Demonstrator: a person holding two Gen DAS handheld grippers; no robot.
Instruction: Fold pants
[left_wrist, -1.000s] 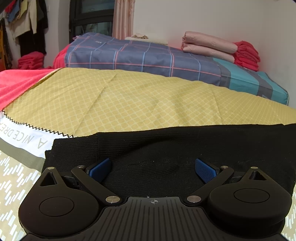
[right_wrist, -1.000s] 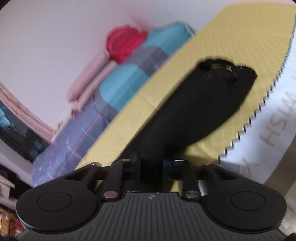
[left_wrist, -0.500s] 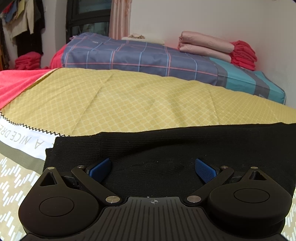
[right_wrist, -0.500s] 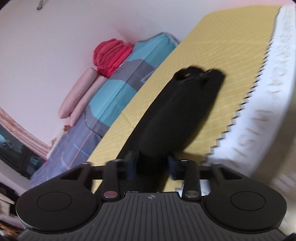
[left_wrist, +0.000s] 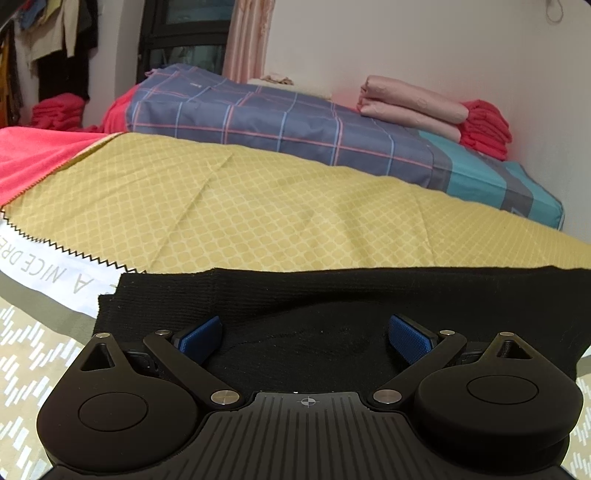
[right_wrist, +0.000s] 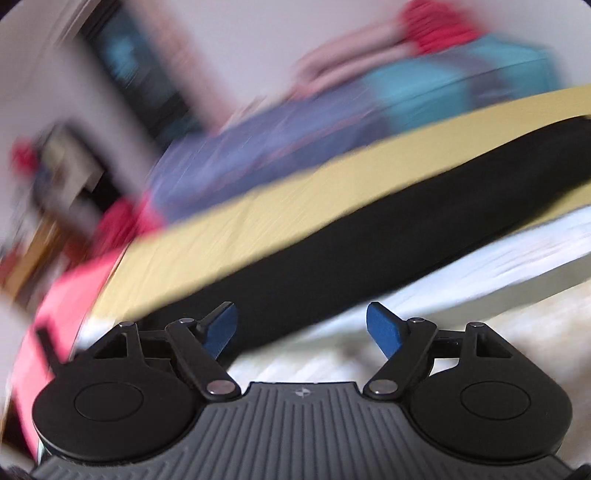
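The black pants (left_wrist: 369, 295) lie flat on the yellow patterned bed cover (left_wrist: 258, 206). In the left wrist view they fill the foreground, one folded edge running across. My left gripper (left_wrist: 304, 334) is open, its blue pads spread wide just over the black cloth. In the blurred right wrist view the pants (right_wrist: 369, 243) stretch as a long black band toward the upper right. My right gripper (right_wrist: 301, 325) is open and empty at the near end of the pants.
A plaid blue quilt (left_wrist: 280, 122) lies behind the yellow cover, with folded pink (left_wrist: 410, 107) and red (left_wrist: 484, 125) cloths stacked on it by the wall. A pink-red blanket (left_wrist: 37, 155) lies at the left. A white printed border (left_wrist: 48, 266) edges the cover.
My right gripper has opened and let go of the pants, then swung quickly so its view is blurred. My left gripper has stayed open over the pants, shifting only slightly.
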